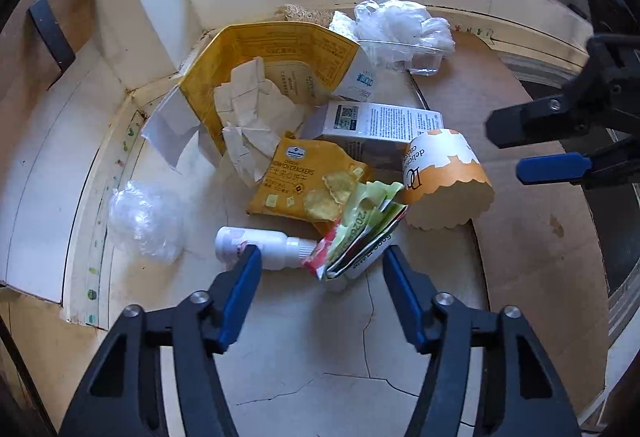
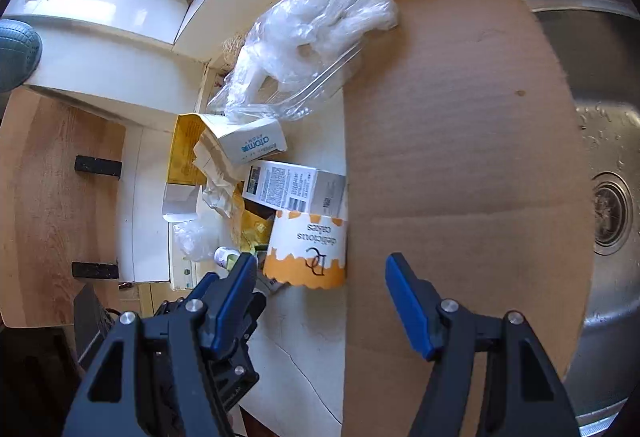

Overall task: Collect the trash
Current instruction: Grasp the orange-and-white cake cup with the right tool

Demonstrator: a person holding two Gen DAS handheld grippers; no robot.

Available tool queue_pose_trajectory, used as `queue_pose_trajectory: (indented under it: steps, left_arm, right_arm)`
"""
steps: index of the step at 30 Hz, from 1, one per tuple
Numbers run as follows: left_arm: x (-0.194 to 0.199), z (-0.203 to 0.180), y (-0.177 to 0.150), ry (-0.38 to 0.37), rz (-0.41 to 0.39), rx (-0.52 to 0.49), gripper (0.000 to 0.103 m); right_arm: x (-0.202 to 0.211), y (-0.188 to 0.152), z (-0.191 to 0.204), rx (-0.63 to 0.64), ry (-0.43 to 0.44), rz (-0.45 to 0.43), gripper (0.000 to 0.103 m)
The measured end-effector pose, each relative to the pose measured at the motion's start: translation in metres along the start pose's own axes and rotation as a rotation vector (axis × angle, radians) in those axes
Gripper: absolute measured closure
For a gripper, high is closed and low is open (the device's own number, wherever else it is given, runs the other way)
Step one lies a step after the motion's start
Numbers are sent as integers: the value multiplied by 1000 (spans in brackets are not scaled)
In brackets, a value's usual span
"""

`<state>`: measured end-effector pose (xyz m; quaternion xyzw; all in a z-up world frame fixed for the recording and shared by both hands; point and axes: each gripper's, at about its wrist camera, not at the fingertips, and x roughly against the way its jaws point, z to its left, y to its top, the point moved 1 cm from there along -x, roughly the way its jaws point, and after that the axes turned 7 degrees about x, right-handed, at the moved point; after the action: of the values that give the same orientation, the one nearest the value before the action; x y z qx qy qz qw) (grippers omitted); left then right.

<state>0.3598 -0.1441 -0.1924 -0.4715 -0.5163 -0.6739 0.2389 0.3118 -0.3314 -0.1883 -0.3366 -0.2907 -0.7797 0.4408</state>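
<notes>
1. Left wrist view: left gripper (image 1: 320, 261) jaws apart, nothing clamped; crumpled wrapper (image 1: 360, 237) sat between the tips, white bottle (image 1: 260, 247) at the left pad.
2. Right wrist view: right gripper (image 2: 320, 269) jaws released, empty; cake cup (image 2: 308, 249) lay just ahead between them, on the counter (image 2: 304, 349) beside cardboard (image 2: 460, 117).

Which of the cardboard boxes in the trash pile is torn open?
The big yellow box at the back left, crumpled paper spilling from it; the two white boxes look closed.

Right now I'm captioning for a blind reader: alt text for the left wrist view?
Open left tool poised over a countertop trash pile: white spray bottle, crumpled wrappers, cracker bag, paper cake cup.
</notes>
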Motion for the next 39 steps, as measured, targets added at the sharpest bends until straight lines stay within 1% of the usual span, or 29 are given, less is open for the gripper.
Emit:
queue_pose_trajectory:
  steps: [1, 2, 3, 4, 5, 10, 15, 21, 22, 23, 26, 27, 30, 33, 34, 35, 36, 37, 38, 39]
  left_arm:
    - [0, -1, 0, -7, 0, -5, 60]
    - [0, -2, 0, -16, 1, -8, 73]
    - [-1, -3, 1, -20, 3, -9, 79]
    - [-1, -3, 1, -22, 4, -7, 91]
    - [-2, -2, 1, -21, 2, -1, 94]
    - [9, 11, -2, -47, -23, 64, 96]
    - [27, 34, -13, -73, -29, 170, 98]
    - [46, 54, -33, -64, -23, 251, 100]
    - [50, 57, -36, -65, -25, 262, 100]
    - [55, 59, -39, -65, -29, 273, 100]
    - [70, 62, -47, -67, -51, 286, 101]
    - [74, 62, -49, -67, -59, 283, 101]
    - [83, 62, -55, -64, -67, 265, 101]
    - [86, 62, -64, -54, -57, 259, 101]
    - [84, 63, -66, -61, -38, 265, 96]
    - [80, 66, -68, -78, -17, 277, 84]
    - [76, 69, -70, -92, -6, 294, 75]
    - [74, 72, -72, -98, 1, 308, 55]
    - [70, 76, -72, -97, 2, 324, 39]
    - [68, 80, -72, -86, -8, 341, 36]
  right_arm:
    - [-3, 2, 2, -1, 3, 4, 36]
    - [-7, 4, 4, -2, 6, 7, 36]
    - [-10, 5, 6, -2, 7, 10, 36]
    - [-13, 7, 8, -2, 5, 15, 36]
    - [-16, 8, 10, 0, 4, 19, 36]
    - [-30, 12, 18, 17, -2, 46, 36]
    - [-41, 9, 23, 37, -20, 73, 36]
    - [-52, -1, 32, 102, -48, 99, 36]
    - [-53, -3, 33, 108, -56, 101, 38]
    - [-54, -4, 34, 116, -57, 97, 47]
    - [-53, -11, 40, 147, -64, 93, 56]
    - [-50, -14, 42, 155, -72, 85, 61]
    - [-44, -24, 47, 169, -75, 75, 65]
    - [-34, -39, 56, 184, -78, 60, 65]
    - [-32, -43, 59, 192, -81, 51, 66]
    - [-27, -47, 61, 203, -84, 41, 69]
    - [-24, -51, 63, 210, -86, 36, 69]
    - [-23, -55, 66, 214, -84, 31, 71]
    - [-19, -58, 67, 219, -80, 24, 72]
    - [-17, -61, 67, 224, -79, 19, 74]
